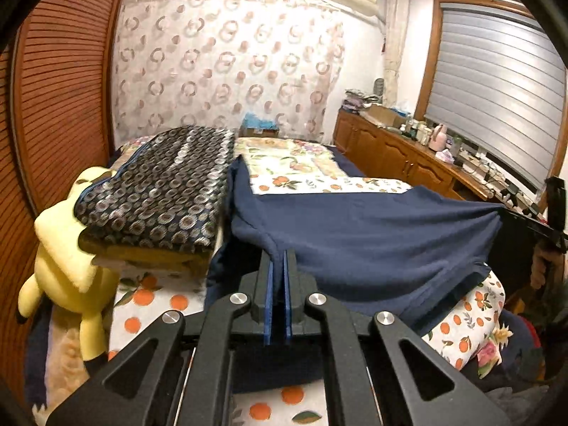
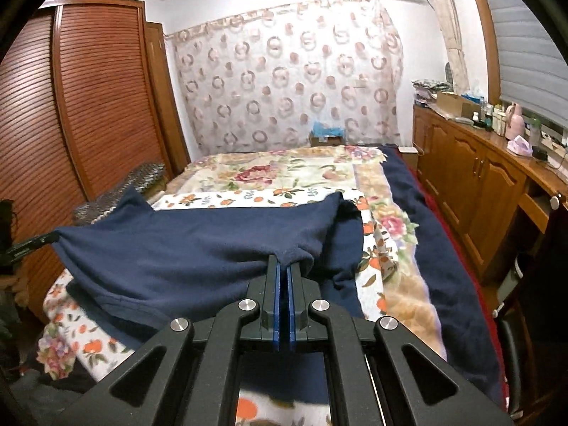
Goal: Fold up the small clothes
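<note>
A small navy blue fleece garment hangs stretched above the bed between my two grippers. My left gripper is shut on its left edge. My right gripper is shut on the opposite edge of the same garment. The right gripper also shows at the far right of the left wrist view, pinching the cloth. The left gripper shows at the left edge of the right wrist view. One sleeve droops down to the right.
The bed has an orange-print sheet and a floral blanket. A folded dark patterned quilt and a yellow plush toy lie at the left. A wooden wardrobe stands at the left, a cluttered wooden cabinet at the right.
</note>
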The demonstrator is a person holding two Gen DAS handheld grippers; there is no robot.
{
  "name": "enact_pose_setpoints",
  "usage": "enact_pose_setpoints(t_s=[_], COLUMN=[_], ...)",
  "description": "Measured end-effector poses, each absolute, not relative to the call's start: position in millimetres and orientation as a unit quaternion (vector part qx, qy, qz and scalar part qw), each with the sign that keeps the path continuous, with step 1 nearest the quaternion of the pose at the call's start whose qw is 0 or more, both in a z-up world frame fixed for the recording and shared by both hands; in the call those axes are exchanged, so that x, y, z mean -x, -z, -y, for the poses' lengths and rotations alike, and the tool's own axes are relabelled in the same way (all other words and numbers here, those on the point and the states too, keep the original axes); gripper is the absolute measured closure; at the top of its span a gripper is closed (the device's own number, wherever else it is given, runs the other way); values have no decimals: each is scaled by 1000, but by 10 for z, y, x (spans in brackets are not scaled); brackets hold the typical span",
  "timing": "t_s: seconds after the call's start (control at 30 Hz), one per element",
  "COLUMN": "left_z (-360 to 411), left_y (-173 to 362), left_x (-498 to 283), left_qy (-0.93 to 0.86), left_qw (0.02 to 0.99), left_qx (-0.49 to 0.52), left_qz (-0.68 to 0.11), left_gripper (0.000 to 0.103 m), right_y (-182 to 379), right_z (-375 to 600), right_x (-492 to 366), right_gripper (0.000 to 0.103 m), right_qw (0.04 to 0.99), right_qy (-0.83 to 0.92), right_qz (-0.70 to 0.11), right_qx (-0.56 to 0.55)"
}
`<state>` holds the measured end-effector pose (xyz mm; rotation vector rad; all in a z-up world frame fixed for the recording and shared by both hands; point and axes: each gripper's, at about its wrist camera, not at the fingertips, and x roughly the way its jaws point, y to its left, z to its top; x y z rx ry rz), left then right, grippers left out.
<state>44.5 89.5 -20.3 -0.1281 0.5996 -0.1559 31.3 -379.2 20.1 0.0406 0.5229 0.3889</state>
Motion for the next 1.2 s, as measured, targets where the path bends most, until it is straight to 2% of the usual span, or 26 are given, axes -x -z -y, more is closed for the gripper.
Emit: enact_pose_setpoints(t_s=[0.17, 0.27, 0.37, 0.43, 0.5, 0.6, 0.63, 0.87, 1.2], left_z=[-957, -968, -949, -951, -955, -964, -968, -969, -926], left_y=[528, 691, 769, 784, 807, 856, 880, 970, 958], left_x=[-506, -524, -524, -522, -504, -513, -519, -579, -633], left_qy=[65, 52, 36, 30, 30, 25, 27, 18, 8], left_qw=[933, 926, 926, 927, 926, 924, 922, 916, 916], left_qx=[69, 69, 51, 43, 43, 39, 42, 47, 30], left_qz=[-348, -368, -373, -372, -373, -380, -384, -399, -401], left_gripper=[97, 92, 77, 60, 55, 31, 27, 27, 27], right_y=[151, 366, 498, 545, 576, 568, 568, 716, 758], right_z=[3792, 3803, 3810, 3837, 3902, 3967, 3986, 3994, 3929], right_x=[-404, -459, -505, -527, -526, -508, -503, -488, -511], right_gripper=[100, 100, 94, 84, 76, 68, 65, 64, 64], right_qw=[934, 926, 923, 922, 923, 927, 927, 912, 912], right_qy=[-184, -176, -159, -151, -145, -126, -124, -114, -116], right_qz=[-307, -333, -351, -356, -358, -354, -355, -393, -393], right_qx=[-5, -5, 5, 5, 0, 7, 7, 10, 28])
